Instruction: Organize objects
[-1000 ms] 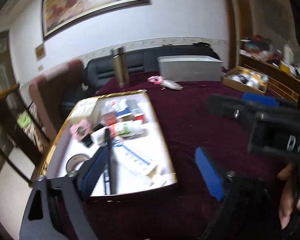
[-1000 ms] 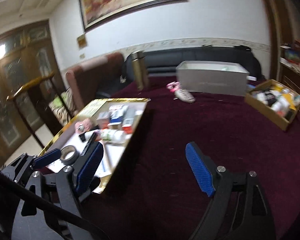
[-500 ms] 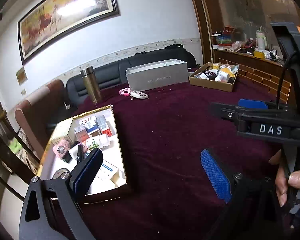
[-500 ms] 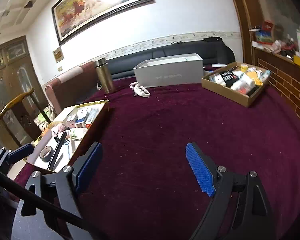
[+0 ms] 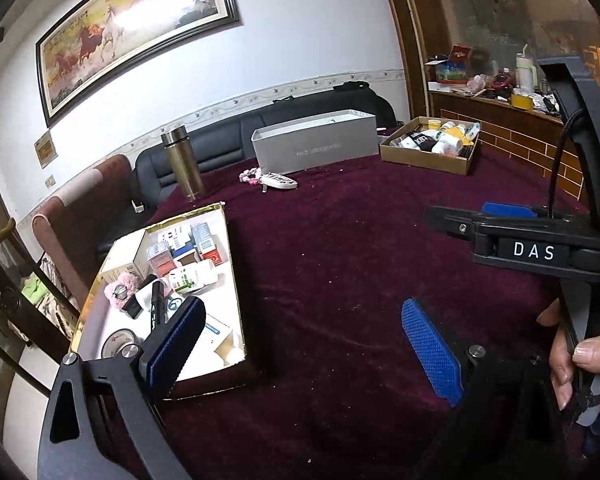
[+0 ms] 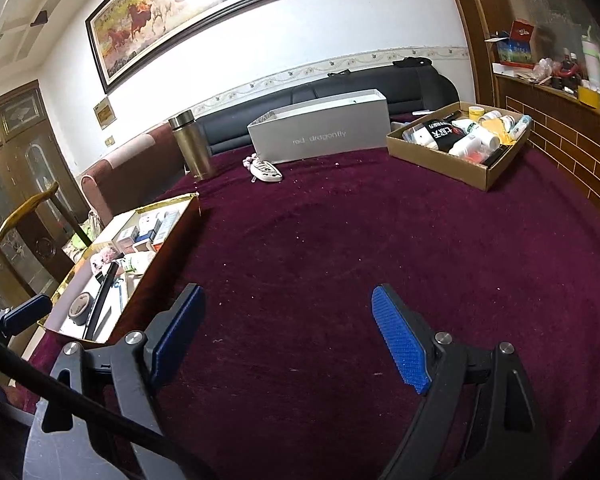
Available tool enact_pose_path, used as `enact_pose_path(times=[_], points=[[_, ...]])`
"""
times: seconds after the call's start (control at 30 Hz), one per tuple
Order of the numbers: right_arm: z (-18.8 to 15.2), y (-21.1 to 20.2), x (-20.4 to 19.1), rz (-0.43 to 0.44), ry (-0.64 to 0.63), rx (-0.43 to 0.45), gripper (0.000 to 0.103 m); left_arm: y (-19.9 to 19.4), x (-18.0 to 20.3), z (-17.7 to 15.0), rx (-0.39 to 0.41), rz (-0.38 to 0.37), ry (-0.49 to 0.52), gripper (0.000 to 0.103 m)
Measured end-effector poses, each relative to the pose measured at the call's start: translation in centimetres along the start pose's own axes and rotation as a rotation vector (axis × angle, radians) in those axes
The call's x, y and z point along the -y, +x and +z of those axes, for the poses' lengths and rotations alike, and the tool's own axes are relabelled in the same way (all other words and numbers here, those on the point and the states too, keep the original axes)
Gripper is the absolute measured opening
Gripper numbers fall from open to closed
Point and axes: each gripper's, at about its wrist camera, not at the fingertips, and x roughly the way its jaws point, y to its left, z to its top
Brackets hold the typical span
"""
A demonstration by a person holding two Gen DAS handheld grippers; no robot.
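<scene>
Containers on the maroon tablecloth (image 6: 340, 240) number three from where I operate. The gold-rimmed box (image 5: 236, 280) lies at the left edge and holds small cartons, a white bottle with a green label (image 5: 186, 278), a pink fluffy item (image 5: 118, 286), a black pen (image 5: 156, 308) and a tape roll (image 5: 120, 340), all loose on its white floor. The brown cardboard box (image 6: 488, 176) sits at the far right and holds white bottles, a black packet with lettering (image 6: 440, 134), a yellow item and a tape roll at its rear corner. The grey box (image 6: 320, 136) stands at the far side between them; I cannot tell its contents from either view. A metal flask (image 6: 192, 144) stands upright left of the grey box, with a white and pink item (image 6: 266, 172) lying on the cloth in front of the grey box. I read the left gripper (image 5: 300, 344) as spread wide with nothing between its pads; its jaws have just been opening, and its left pad overlaps the gold-rimmed box. The right gripper (image 6: 288, 336) is also spread, over bare cloth, holding nothing. Only the left wrist view shows the right gripper's body marked DAS and the hand (image 5: 580, 360) holding it; only the right wrist view shows the wooden cabinet doors (image 6: 20, 152) and the lettering on the grey box clearly.
</scene>
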Motion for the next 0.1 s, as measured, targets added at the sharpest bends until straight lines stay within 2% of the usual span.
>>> enact_pose_path(times=[0.1], points=[[-0.01, 0.18, 0.11, 0.002, 0.004, -0.007, 0.086, -0.11, 0.44, -0.24, 0.021, 0.029, 0.019, 0.096]])
